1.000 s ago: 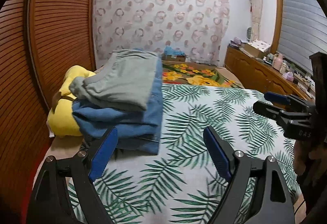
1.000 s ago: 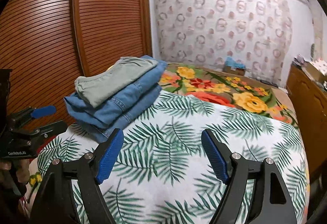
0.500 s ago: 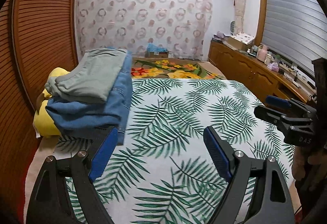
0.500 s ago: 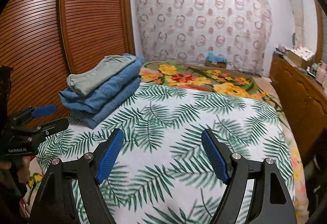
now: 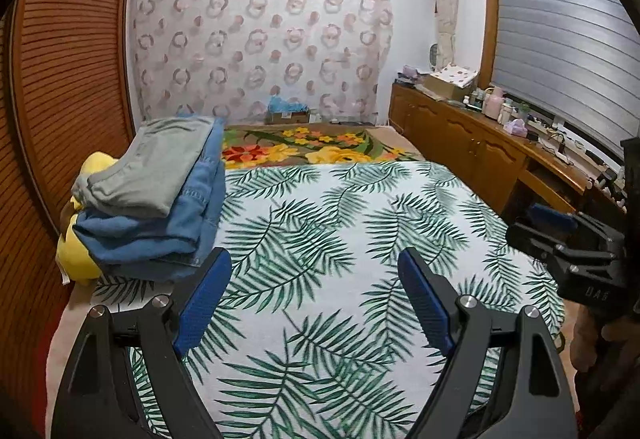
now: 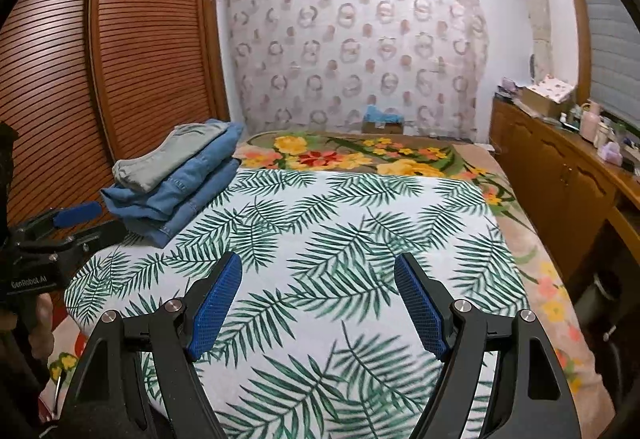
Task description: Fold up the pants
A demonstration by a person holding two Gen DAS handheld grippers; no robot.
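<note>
My left wrist view sits just behind the left gripper [image 5: 314,281], whose blue fingers [image 5: 202,303] fill the lower frame, and it looks down the bed over the leaf-print sheet [image 5: 320,231] toward the patterned curtain [image 5: 260,39] at the far wall. The right gripper [image 5: 560,239] pokes in at its right edge. My right wrist view faces the same way from behind the right gripper, with the left gripper [image 6: 60,223] at its left edge. Both views share the sheet, the stack of folded pants [image 5: 160,191] at the left, the curtain and the wooden cabinet [image 6: 560,175] along the right.
</note>
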